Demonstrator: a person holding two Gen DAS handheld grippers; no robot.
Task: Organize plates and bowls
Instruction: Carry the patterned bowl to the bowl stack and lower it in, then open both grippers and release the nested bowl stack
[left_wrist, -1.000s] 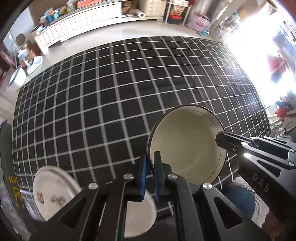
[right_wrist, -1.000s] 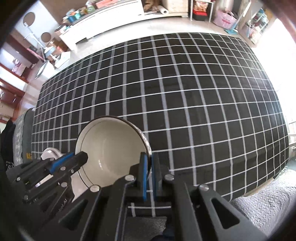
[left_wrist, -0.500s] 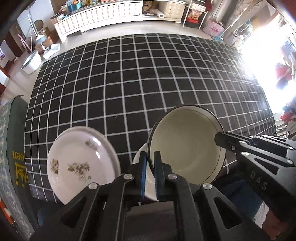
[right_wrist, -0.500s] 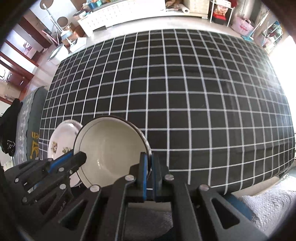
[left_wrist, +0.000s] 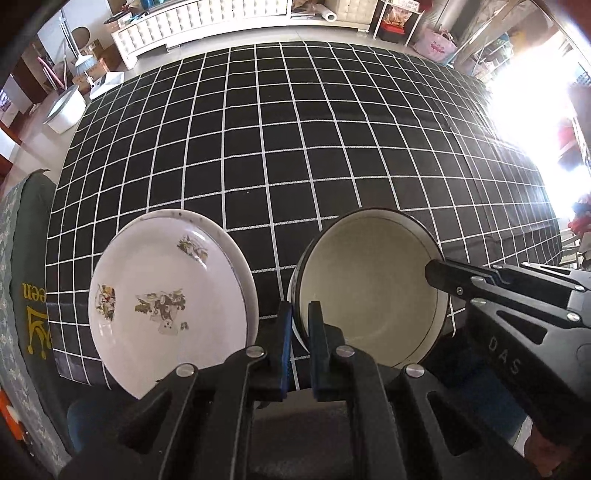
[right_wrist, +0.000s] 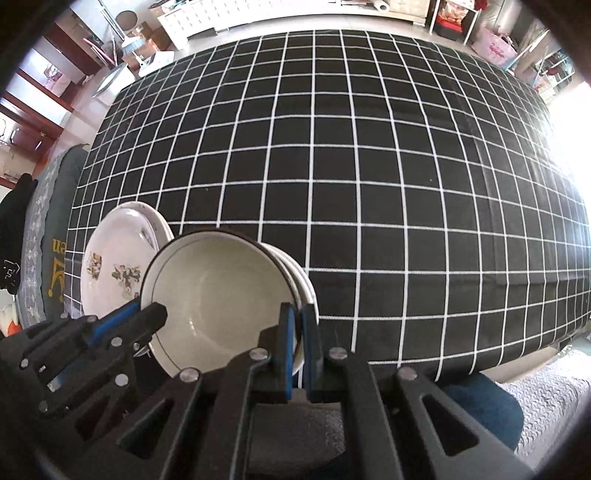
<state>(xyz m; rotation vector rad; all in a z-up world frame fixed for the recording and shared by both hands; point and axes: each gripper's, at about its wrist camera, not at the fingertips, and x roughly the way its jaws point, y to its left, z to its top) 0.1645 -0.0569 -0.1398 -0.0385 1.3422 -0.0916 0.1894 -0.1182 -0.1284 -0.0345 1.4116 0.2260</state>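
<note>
**Bowl pinched at the near edge**

My left claw (left_wrist: 300, 325) and right claw (right_wrist: 298, 332) are both clamped on opposite rims of the bowl (left_wrist: 369, 291), above the near edge of the checked surface (left_wrist: 295, 147). The plate (left_wrist: 166, 306) sits just left; broad open cloth lies beyond.

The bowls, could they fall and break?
Maybe. The stack of bowls is held only by its rims, the left gripper on one side and the right gripper on the other, so it might slip or tip. It hangs near the table's front edge and close to the flowered plates, so it could bump them.
</note>
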